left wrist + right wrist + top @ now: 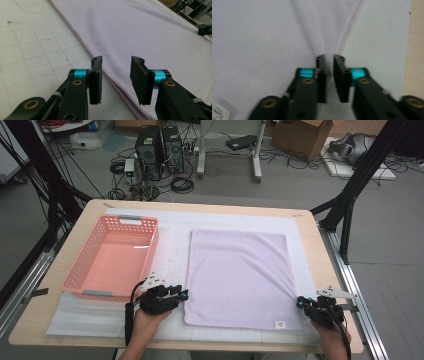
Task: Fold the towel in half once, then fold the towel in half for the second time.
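A pale lilac towel (239, 277) lies flat on the white mat (172, 247) of the bench (90, 210), just beside a pink basket (114, 257) at its left. The left gripper (116, 75) is at the towel's near left edge; its jaws are spread, with the hem between them but not pressed. The right gripper (329, 75) is at the near right edge and pinches a raised fold of the towel between its almost closed jaws.

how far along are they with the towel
Barely started. The pale lilac terry towel lies spread flat beside the pink plastic basket. The right gripper pinches its near right edge; the left gripper straddles the left edge, jaws open. Folding and any binning remain.
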Demonstrator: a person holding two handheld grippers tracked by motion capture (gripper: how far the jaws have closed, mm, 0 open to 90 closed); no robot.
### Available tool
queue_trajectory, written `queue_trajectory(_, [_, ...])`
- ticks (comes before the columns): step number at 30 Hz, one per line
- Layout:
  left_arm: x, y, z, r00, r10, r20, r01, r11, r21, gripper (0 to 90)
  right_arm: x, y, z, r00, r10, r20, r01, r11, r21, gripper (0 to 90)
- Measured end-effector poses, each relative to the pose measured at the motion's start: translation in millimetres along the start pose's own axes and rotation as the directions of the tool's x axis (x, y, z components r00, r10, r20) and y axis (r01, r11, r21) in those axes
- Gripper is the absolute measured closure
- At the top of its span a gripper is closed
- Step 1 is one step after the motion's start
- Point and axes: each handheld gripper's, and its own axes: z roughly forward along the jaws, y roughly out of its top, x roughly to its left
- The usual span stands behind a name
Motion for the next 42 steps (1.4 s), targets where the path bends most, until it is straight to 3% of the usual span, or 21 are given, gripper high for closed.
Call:
queue_trajectory(3, [-2.0, 0.3, 1.8, 1.0000, 0.007, -0.003, -0.007, 0.9999, 0.008, 62.0, -7.2, 9.8, 4.9, 0.9999, 0.012, -0.005, -0.012, 0.998, -0.061, 72.0])
queue_trajectory(9, [-2.0, 0.1, 1.5, 1.0000, 0.007, 0.004, -0.007, 1.0000, 0.003, 62.2, -16.7, 32.1, 34.5, 0.9997, 0.021, 0.013, -0.020, 0.997, -0.077, 79.4])
queue_trajectory(11, [-2.0, 0.1, 0.9, 0.9999, 0.013, 0.008, -0.013, 0.9999, -0.003, 61.2, -16.9, 36.9, 45.0, 0.9996, 0.018, 0.024, -0.017, 0.998, -0.059, 82.2])
queue_trajectory(12, [-1.8, 0.1, 0.7, 0.9998, 0.013, 0.013, -0.012, 0.9999, -0.006, 60.0, -17.3, 37.7, 50.6, 0.9992, 0.006, 0.039, -0.005, 1.000, -0.030, 85.1])
queue_trajectory(14, [-1.9, 0.1, -0.5, 0.9998, 0.013, 0.014, -0.012, 0.9996, -0.026, 55.7, -18.2, 38.6, 51.3, 0.9972, -0.014, 0.074, 0.017, 0.999, -0.034, 87.7])
queue_trajectory(16, [-1.7, 0.6, -1.8, 0.9997, 0.017, 0.016, -0.017, 0.9991, -0.040, 50.8, -18.2, 37.2, 47.5, 0.9839, -0.023, 0.177, 0.024, 1.000, -0.006, 89.1])
queue_trajectory(17, [-1.6, 1.0, -3.0, 0.9994, 0.027, 0.020, -0.026, 0.9983, -0.053, 48.5, -19.9, 35.3, 46.8, 0.9849, -0.018, 0.172, 0.019, 1.000, -0.006, 87.7])
queue_trajectory(18, [-1.9, 1.4, -4.0, 0.9992, 0.033, 0.022, -0.031, 0.9974, -0.065, 47.3, -24.8, 29.2, 41.9, 0.9917, 0.027, 0.126, -0.021, 0.999, -0.043, 85.2])
queue_trajectory(21, [-1.5, 2.9, -7.2, 0.9989, 0.043, 0.021, -0.041, 0.9946, -0.096, 42.6, -27.6, 15.0, 25.1, 0.9964, 0.051, 0.067, -0.043, 0.991, -0.125, 79.3])
queue_trajectory(24, [-0.1, 5.0, -10.3, 0.9987, 0.043, 0.027, -0.039, 0.9916, -0.123, 39.6, -22.8, 2.1, 10.7, 0.9996, 0.010, 0.025, -0.006, 0.991, -0.134, 70.4])
queue_trajectory(26, [1.6, 6.7, -12.8, 0.9989, 0.036, 0.030, -0.032, 0.9891, -0.143, 37.9, -20.7, 3.1, 1.9, 0.9999, 0.006, -0.016, -0.008, 0.989, -0.146, 59.0])
queue_trajectory(28, [2.9, 7.8, -14.9, 0.9990, 0.031, 0.032, -0.025, 0.9872, -0.157, 36.2, -16.8, 5.5, -6.1, 0.9991, 0.016, -0.039, -0.023, 0.981, -0.193, 50.2])
queue_trajectory(32, [5.7, 9.3, -19.4, 0.9995, 0.020, 0.026, -0.015, 0.9833, -0.181, 35.7, -10.9, 9.6, -9.0, 0.9985, -0.006, -0.054, -0.005, 0.977, -0.213, 41.1])
queue_trajectory(35, [5.5, 9.4, -20.1, 0.9995, 0.022, 0.020, -0.018, 0.9837, -0.179, 35.7, -9.8, 9.8, -7.4, 0.9980, -0.024, -0.059, 0.012, 0.979, -0.202, 40.1])
queue_trajectory(42, [3.8, 9.9, -15.8, 0.9993, 0.029, 0.022, -0.025, 0.9860, -0.165, 35.7, -11.2, 10.4, -8.9, 0.9981, -0.011, -0.060, -0.001, 0.978, -0.209, 39.3])
